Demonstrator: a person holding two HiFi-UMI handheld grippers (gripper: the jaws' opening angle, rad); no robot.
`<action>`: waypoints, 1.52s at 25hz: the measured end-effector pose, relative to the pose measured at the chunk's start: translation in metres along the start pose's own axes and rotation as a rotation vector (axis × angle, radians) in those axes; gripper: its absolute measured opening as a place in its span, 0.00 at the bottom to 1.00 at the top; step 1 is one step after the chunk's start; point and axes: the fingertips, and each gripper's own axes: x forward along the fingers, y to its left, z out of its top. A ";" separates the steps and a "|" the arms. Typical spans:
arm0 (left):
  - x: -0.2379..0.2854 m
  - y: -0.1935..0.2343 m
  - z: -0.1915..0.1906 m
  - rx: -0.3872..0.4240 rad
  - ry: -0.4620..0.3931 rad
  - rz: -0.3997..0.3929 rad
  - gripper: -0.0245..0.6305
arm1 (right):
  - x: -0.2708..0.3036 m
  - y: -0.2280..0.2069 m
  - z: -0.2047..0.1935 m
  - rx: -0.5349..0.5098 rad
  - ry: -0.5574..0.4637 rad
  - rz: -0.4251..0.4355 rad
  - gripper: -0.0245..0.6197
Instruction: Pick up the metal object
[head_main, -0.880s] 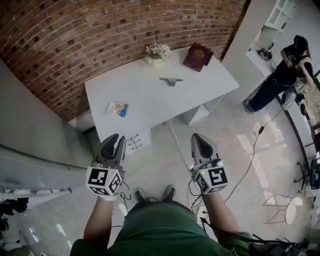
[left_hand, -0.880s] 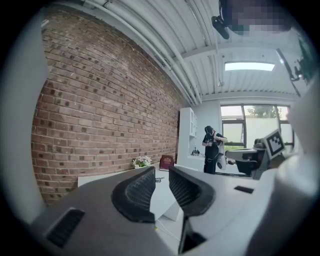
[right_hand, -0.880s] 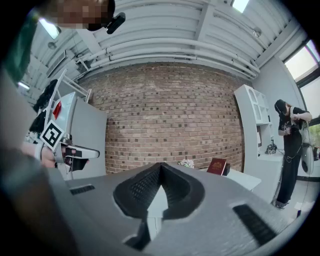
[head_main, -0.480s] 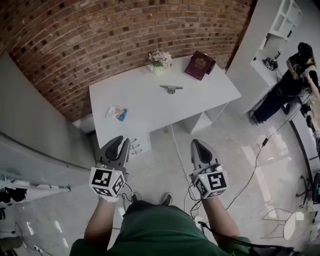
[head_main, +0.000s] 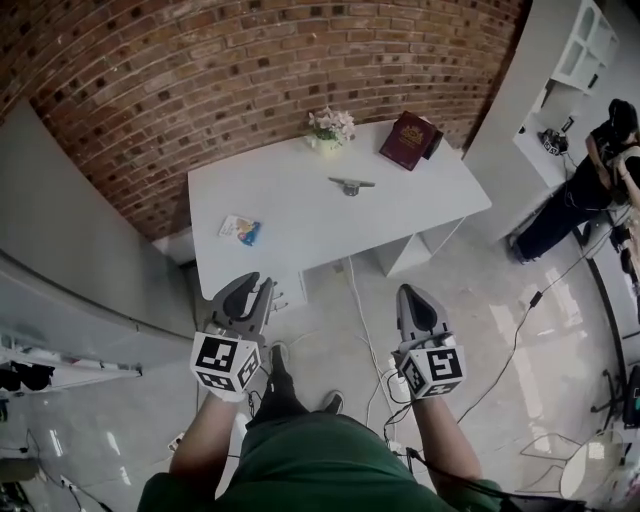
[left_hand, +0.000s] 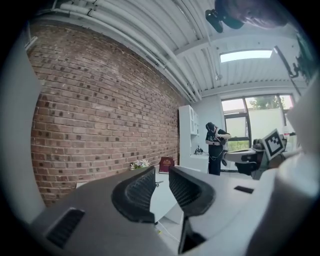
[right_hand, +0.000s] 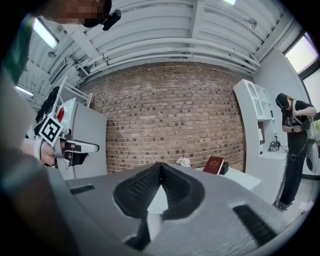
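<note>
The small silver metal object (head_main: 351, 185) lies bare on the white rectangular table (head_main: 290, 235), toward its far side and open to a grasp. Both grippers hang off the table's near edge, probably because the approach isn't finished. The left gripper (head_main: 252, 290) has its jaws slightly apart and empty, while the right gripper (head_main: 412, 298) has its jaws pressed together on nothing.

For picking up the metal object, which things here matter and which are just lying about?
Belongs to the job:
metal object, on the white table
left tool, open and empty
right tool, shut and empty

Just lying about:
flowers
red book
small booklet
</note>
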 end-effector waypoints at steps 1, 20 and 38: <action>0.005 0.002 0.000 0.005 -0.001 -0.007 0.16 | 0.004 -0.003 -0.001 0.000 0.002 -0.006 0.05; 0.157 0.171 -0.009 -0.069 -0.019 -0.153 0.16 | 0.176 -0.004 0.010 -0.083 0.083 -0.200 0.05; 0.217 0.202 -0.031 -0.091 0.024 -0.183 0.16 | 0.267 -0.040 -0.043 -0.253 0.277 -0.186 0.05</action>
